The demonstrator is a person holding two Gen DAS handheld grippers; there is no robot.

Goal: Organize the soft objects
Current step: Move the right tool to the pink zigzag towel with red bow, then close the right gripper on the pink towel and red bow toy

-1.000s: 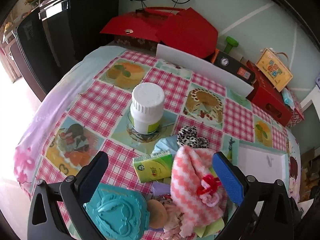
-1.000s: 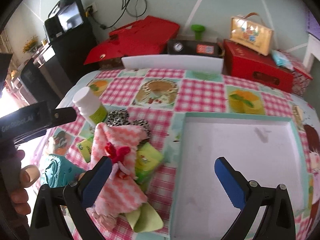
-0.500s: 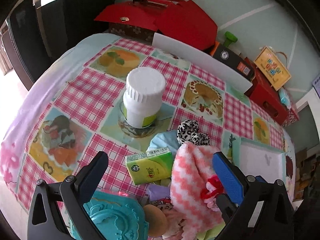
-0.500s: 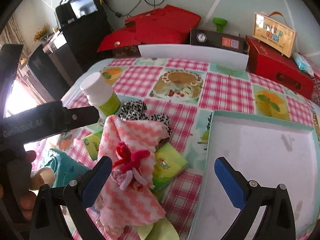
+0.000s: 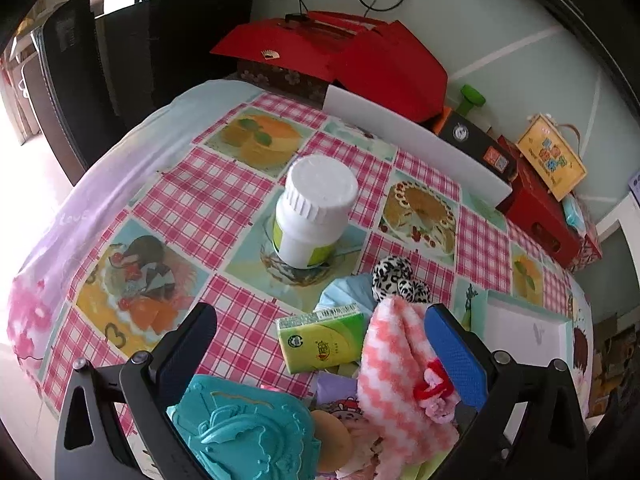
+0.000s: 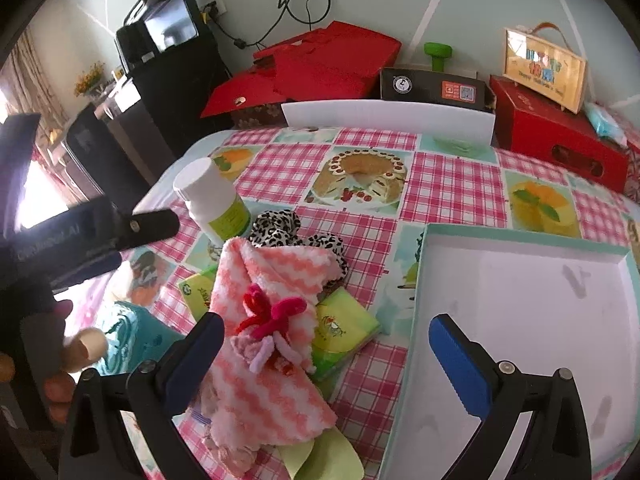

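A pink-and-white zigzag towel [image 6: 272,344] with a red-and-pink pipe-cleaner bow [image 6: 272,320] lies on a pile of soft things; it also shows in the left wrist view [image 5: 396,368]. A leopard-print scrunchie [image 6: 280,226] lies behind it, next to green tissue packs [image 6: 344,332] [image 5: 320,340]. My left gripper [image 5: 320,344] is open above the pile. My right gripper [image 6: 324,356] is open, its left finger by the towel and its right finger over an empty white tray [image 6: 520,320].
A white pill bottle [image 5: 316,208] stands on the checked tablecloth [image 5: 200,200] behind the pile. A teal plastic mould [image 5: 244,432] lies at the front left. Red boxes [image 6: 560,136] and a white board [image 6: 388,120] line the table's far edge.
Both grippers have shifted slightly over the pile, so the objects sit a little differently in both views. Both stay open. Nothing was picked up.
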